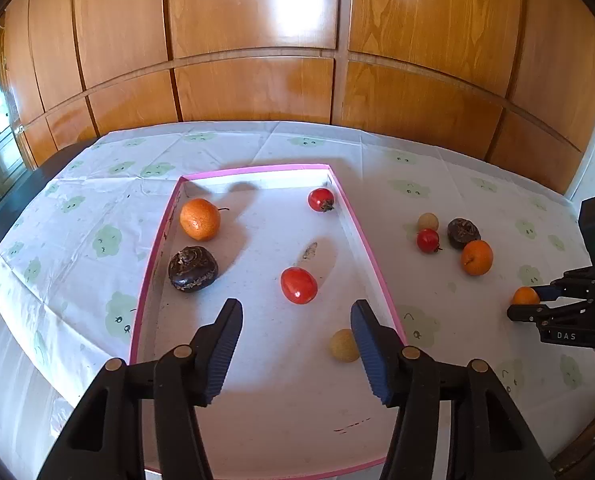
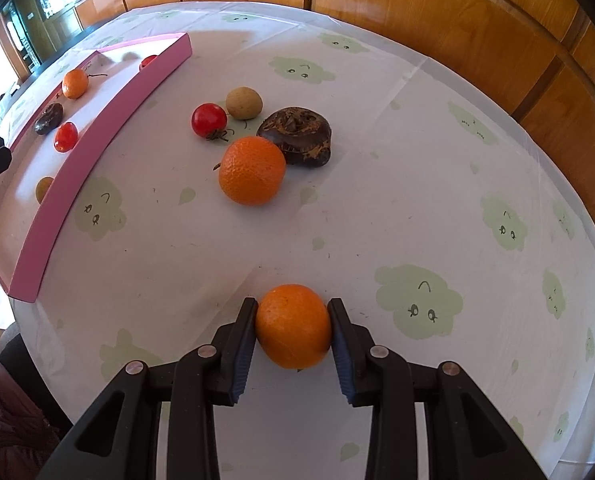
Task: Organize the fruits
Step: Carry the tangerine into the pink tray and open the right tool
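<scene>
Left wrist view: the left tool [image 1: 297, 340] hangs wide apart over the pink tray [image 1: 377, 258], a red tomato [image 1: 298, 285] at twelve o'clock. Right wrist view: the right tool [image 2: 293, 328] clamps an orange [image 2: 293, 326] above the table [image 2: 377, 208]; more fruit lies at twelve o'clock.

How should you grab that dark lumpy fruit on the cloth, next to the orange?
Probably take the dark fruit across its smooth rounded flanks, low around the middle, coming down from above. Its top is rough and dented, so pads would likely slip there. The loose orange touches its near-left side and the tomato sits further left, so the far and right sides leave the most room for fingers.
</scene>
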### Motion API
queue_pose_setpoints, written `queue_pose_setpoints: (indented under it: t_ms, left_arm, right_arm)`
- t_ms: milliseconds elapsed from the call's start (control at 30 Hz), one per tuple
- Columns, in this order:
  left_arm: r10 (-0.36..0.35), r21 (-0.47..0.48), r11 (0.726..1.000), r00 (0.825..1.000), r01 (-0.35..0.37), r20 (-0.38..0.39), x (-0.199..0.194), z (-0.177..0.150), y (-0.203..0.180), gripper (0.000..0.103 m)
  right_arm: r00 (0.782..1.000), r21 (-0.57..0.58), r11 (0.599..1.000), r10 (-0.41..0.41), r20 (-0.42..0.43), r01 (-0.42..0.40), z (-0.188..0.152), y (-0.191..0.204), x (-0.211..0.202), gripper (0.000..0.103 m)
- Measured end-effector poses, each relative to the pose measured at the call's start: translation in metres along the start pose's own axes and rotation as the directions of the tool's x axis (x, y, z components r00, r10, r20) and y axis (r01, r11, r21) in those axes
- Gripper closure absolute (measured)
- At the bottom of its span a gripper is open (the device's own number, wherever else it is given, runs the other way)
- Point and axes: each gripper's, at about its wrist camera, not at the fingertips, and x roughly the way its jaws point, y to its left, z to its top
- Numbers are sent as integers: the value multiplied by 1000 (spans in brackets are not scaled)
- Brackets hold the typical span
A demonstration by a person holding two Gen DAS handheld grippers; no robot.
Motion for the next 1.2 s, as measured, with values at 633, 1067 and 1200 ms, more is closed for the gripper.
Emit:
queue_pose_setpoints:
  t_ms: [633, 1067, 1200]
  left_arm:
    - [40, -69, 997, 998, -37, 50, -9, -7, 33, 45]
    - [79, -134, 988, 996, -73, 42, -9, -16, 63, 45]
    - [78, -128, 989, 996, -72, 41, -9, -17, 62, 45]
  right_arm:
    - [985, -28, 988, 152, 82, -150, 34, 69, -27, 68]
    - [942, 97, 949, 279, 188, -301, 126, 127, -16, 68]
    - [952, 101, 956, 258, 162, -276, 138, 141, -1, 67]
